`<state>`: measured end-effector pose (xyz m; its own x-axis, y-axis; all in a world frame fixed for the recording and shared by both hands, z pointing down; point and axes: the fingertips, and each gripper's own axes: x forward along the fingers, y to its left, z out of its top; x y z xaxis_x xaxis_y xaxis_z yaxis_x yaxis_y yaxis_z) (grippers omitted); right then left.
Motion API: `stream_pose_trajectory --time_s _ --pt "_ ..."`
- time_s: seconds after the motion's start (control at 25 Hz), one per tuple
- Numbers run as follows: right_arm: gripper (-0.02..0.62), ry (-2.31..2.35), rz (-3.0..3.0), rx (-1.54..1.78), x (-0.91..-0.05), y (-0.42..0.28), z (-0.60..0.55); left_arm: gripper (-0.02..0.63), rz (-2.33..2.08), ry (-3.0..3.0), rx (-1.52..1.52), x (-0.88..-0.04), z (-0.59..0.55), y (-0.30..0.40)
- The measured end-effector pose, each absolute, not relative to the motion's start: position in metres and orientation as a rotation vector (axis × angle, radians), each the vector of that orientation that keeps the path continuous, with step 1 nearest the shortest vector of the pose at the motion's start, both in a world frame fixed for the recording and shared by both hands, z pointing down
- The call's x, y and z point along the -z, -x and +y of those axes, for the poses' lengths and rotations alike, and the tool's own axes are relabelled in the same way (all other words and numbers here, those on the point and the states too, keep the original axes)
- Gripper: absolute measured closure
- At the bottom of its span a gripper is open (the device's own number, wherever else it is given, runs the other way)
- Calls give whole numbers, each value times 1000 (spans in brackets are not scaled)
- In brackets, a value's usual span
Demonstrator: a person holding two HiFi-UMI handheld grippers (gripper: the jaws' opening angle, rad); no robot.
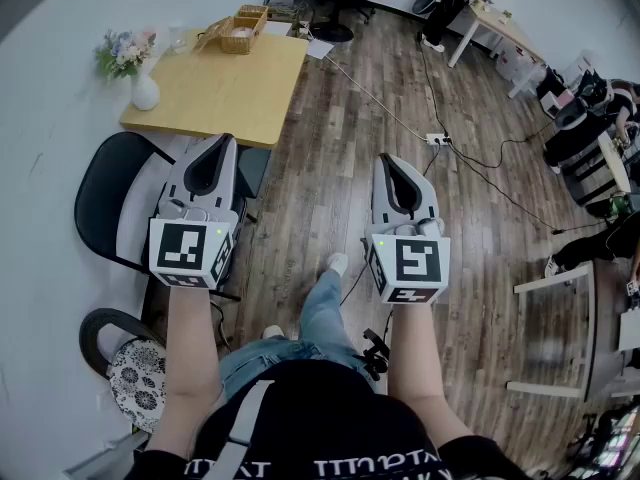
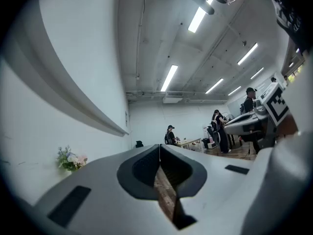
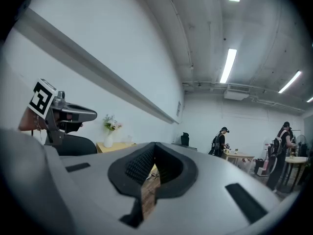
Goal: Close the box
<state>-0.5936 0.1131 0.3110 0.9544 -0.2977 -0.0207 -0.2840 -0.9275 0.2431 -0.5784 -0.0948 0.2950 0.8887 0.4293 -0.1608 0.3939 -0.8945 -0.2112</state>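
Table — smooth matt wood; left gripper — matt grey plastic

Tan box (flaps open) stands upright; at far edge of table.

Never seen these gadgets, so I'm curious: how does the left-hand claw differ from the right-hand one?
The left claw hangs over a black chair beside the wooden table; the right claw hangs over the wood floor. The left claw's cube bears a different black-and-white pattern from the right claw's cube. Both are grey-white, point forward and are shut, with nothing between them.
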Motion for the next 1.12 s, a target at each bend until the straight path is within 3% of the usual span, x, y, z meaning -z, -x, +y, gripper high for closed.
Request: stream_pose_trajectory --time_s 0.44,0.48,0.52,0.56,0.64,1.12 --pt "578 -2960 -545 70 -314 588 97 592 -638 2897 -323 -292 -104 580" --pt "549 -2973 -567 76 -314 585 95 593 -642 2898 -321 -292 -104 578" --pt "429 -2988 -584 96 -311 582 94 593 -645 2900 -320 -293 -104 575" --pt "352 -3006 -589 123 -308 577 95 592 -648 2902 -319 -293 -103 571" --pt "305 -3033 -566 158 -301 565 101 593 -649 2903 -319 -292 -102 562" --pt "295 -3054 -593 -6 -315 446 126 594 -660 2887 -237 -301 -73 452"
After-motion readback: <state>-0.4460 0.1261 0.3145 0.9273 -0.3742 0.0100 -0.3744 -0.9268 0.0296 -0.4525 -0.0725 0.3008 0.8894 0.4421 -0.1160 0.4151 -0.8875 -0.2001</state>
